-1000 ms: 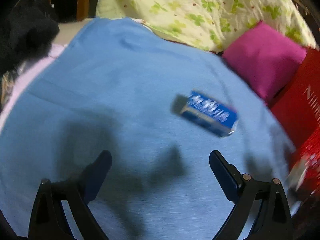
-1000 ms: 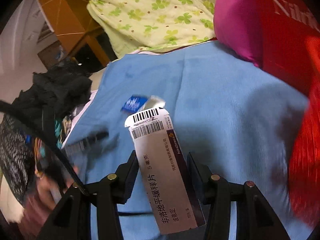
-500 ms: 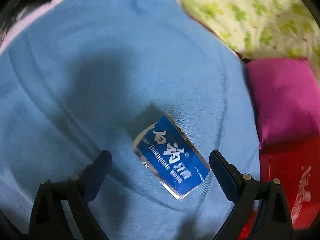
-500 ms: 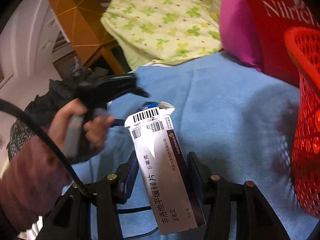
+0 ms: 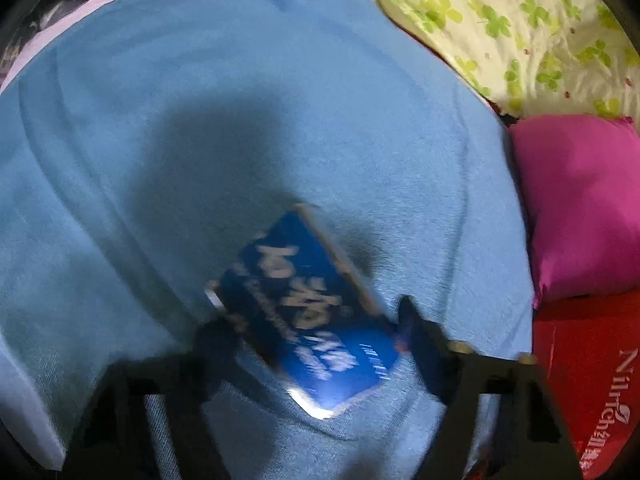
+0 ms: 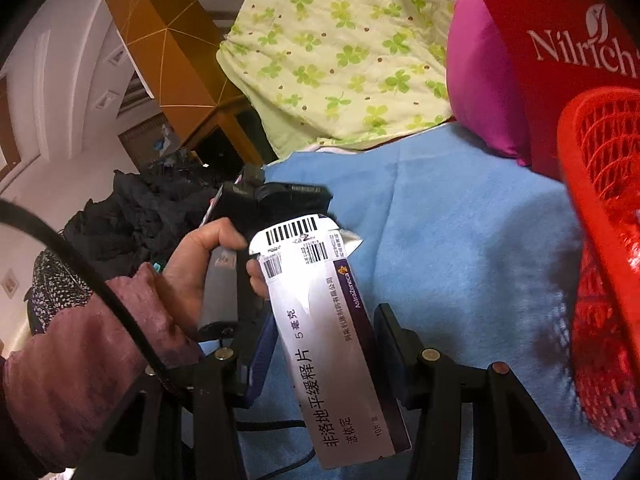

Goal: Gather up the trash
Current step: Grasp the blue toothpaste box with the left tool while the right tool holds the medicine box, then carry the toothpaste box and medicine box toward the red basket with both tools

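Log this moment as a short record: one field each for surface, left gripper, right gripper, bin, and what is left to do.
surface: blue blanket
left gripper: left gripper has just been closing; blue toothpaste box sits between its fingers, contact blurred
right gripper: right gripper shut on white medicine box, held upright
bin: red mesh basket at the right edge, beside the red bag
remaining: both boxes not yet in the basket

open blue blanket (image 6: 460,248) ahead, red basket (image 6: 600,240) blocking right, magenta pillow (image 6: 480,80) behind
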### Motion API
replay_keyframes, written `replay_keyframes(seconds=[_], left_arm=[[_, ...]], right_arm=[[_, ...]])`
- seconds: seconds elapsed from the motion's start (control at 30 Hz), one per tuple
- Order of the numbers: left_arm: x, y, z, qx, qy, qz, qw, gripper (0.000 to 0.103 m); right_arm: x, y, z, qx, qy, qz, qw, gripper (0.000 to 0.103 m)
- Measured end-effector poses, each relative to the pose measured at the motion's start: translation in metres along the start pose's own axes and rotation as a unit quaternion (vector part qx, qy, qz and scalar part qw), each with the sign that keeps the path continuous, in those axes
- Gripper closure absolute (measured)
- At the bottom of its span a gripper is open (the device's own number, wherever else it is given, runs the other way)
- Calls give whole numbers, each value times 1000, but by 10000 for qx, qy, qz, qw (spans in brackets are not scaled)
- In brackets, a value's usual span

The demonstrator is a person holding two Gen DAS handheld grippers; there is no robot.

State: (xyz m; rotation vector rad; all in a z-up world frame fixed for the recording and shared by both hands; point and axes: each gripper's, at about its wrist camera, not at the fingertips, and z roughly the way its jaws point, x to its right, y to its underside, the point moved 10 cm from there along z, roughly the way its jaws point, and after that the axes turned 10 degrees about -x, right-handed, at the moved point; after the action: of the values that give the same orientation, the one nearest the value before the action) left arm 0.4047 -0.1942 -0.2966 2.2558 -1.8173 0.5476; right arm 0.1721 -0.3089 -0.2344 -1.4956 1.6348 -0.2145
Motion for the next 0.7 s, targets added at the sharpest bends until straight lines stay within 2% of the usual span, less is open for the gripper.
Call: replay_keyframes(seconds=[0.17, 0.27, 0.3, 0.4, 0.47, 0.57, 0.7], left_arm=[[1, 8, -14, 125, -65, 331, 9994, 49], [2, 19, -33, 287, -84, 675, 9973, 63], [2, 22, -40, 371, -149, 808, 9959, 77], [-1, 38, -67, 597, -200, 1221, 9905, 77], [-7, 44, -82, 778, -358, 1436, 9859, 77], [-16, 56, -100, 840, -243, 1595, 9833, 77], [-31, 82, -138, 1131, -291, 1874, 9753, 77]], right_arm=[[-4, -5, -7, 96, 113, -111, 9998, 51], [-8, -5, -10, 140, 205, -228, 9994, 51], [-9, -5, -10, 139, 227, -251, 9993, 51], [-11, -7, -14, 179, 313, -308, 9989, 51], [-12, -8, -16, 211, 355, -316, 9986, 51], [-13, -7, -19, 231, 425, -349, 9982, 51], [-16, -6, -25, 308, 551, -450, 9970, 51]])
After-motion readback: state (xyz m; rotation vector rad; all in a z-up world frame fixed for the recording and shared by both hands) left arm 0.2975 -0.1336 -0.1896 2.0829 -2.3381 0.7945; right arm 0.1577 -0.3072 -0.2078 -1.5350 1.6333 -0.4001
